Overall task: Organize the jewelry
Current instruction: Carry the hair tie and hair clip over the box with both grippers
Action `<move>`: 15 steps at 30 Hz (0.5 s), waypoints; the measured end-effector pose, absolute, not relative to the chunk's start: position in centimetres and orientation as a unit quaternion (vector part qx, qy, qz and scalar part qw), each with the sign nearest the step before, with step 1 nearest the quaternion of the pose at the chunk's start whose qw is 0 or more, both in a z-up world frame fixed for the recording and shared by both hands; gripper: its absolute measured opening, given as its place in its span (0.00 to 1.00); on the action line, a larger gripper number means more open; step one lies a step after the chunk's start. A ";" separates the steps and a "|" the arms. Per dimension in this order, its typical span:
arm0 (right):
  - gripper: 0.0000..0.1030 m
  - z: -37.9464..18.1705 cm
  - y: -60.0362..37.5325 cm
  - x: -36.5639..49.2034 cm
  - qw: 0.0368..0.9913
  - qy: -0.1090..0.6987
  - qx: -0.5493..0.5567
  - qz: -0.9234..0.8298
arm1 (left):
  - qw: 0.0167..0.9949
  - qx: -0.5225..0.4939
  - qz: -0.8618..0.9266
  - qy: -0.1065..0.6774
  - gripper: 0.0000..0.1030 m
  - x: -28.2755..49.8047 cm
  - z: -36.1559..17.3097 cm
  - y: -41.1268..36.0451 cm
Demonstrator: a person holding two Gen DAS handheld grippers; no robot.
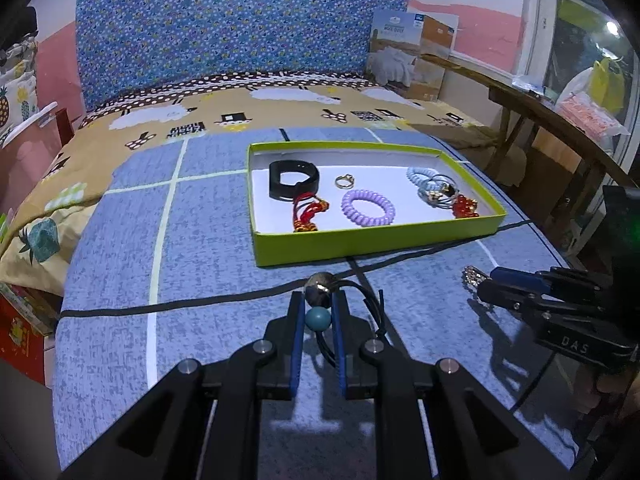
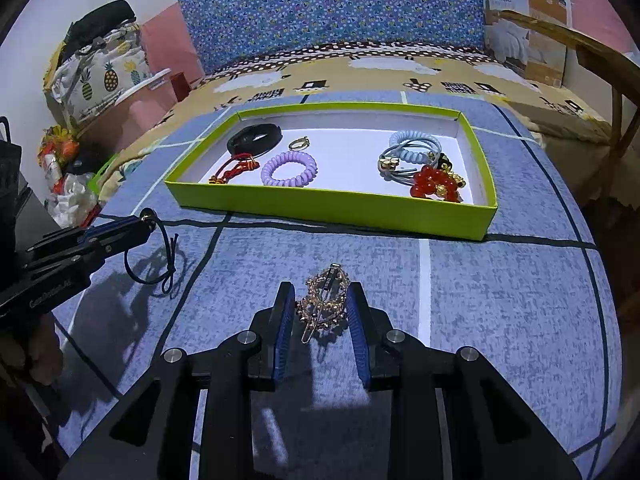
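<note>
My left gripper (image 1: 318, 304) is shut on a black elastic hair tie with a silver bead (image 1: 319, 289) and a teal bead. The tie is lifted off the blue blanket, and its cord loop (image 2: 150, 256) hangs below the left gripper (image 2: 144, 219). My right gripper (image 2: 320, 294) holds a gold ornate hair clip (image 2: 323, 300) between its blue pads, low over the blanket. The clip's tip (image 1: 473, 276) sticks out past the right gripper (image 1: 486, 280). Beyond both lies a green tray (image 1: 376, 242) (image 2: 320, 208) holding a purple coil tie (image 1: 368, 207), a black band (image 1: 294, 180), a ring (image 1: 344, 180) and a red bead bracelet (image 2: 434, 184).
A black cable (image 1: 180, 304) runs across the blanket in front of the tray. A patterned headboard (image 1: 240, 28) and a cardboard box (image 1: 412, 52) stand at the back. A wooden bench (image 1: 540, 108) lines the right side. The bed drops off at the left.
</note>
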State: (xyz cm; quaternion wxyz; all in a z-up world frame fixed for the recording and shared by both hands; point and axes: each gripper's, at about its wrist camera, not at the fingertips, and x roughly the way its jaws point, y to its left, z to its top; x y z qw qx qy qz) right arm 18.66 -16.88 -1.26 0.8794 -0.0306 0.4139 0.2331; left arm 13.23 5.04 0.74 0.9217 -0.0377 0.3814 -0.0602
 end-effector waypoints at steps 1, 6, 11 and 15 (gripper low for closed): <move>0.26 -1.1 -17.0 18.6 0.880 0.412 -0.029 0.233 | 0.922 -0.037 -0.061 0.380 0.14 13.1 0.8 5.0; 0.26 -0.6 -17.5 18.3 0.883 0.405 -0.022 0.235 | 0.925 -0.036 -0.066 0.374 0.14 12.9 1.4 4.7; 0.26 0.0 -17.8 18.2 0.886 0.398 -0.014 0.239 | 0.928 -0.034 -0.074 0.364 0.14 12.7 2.2 4.3; 0.26 0.7 -17.8 18.1 0.889 0.389 -0.012 0.243 | 0.931 -0.031 -0.079 0.355 0.14 12.8 2.9 4.0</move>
